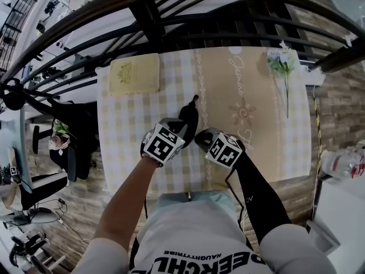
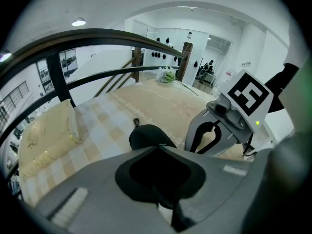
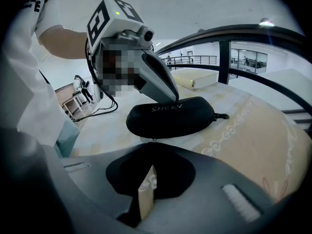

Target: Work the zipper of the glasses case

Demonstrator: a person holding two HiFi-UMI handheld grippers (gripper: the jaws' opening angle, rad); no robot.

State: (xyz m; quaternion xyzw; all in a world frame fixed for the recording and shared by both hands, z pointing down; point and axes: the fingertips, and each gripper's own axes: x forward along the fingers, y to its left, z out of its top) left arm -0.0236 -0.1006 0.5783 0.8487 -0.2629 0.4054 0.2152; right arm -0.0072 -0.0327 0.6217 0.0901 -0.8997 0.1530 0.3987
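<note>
Glasses case (image 3: pixel 170 117) lies crosswise just ahead of the closed, empty right gripper (image 3: pixel 152 143), zipper pull (image 3: pixel 222 116) at its far end; the closed left gripper (image 3: pixel 175 99) presses its top.

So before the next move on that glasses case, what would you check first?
1. Glasses case lies flat on the table: ok.
2. Left gripper has its jaws together, tip pressing on the case's top: ok.
3. Right gripper has its jaws together at the case's near edge: ok.
4. Zipper tab caught between the right jaws: cannot tell.
5. How far the zipper has run: cannot tell.
6. Cushion and flowers lie well away: ok.
</note>
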